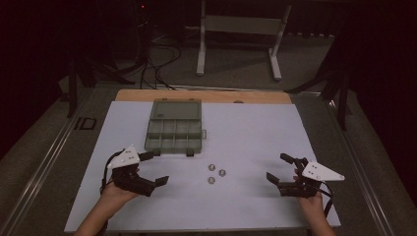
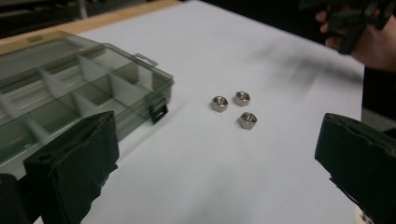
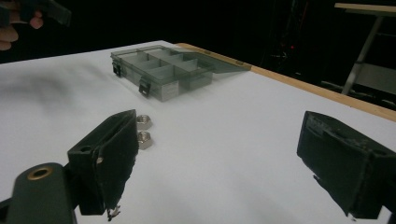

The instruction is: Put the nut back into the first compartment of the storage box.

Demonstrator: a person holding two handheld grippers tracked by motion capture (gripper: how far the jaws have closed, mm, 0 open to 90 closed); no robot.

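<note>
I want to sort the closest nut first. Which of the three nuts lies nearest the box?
The nut at the far left of the trio: it lies nearest the box, with the other two farther from it.

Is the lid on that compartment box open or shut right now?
Open. The compartment box has its lid swung back flat behind it, leaving the dividers bare; the compartments look empty. The three hex nuts lie on the table outside it.

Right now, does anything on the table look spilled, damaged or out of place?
Three nuts lie loose on the white mat, outside the open organizer box. Both grippers' jaw pads look frayed. Nothing else stands out.
</note>
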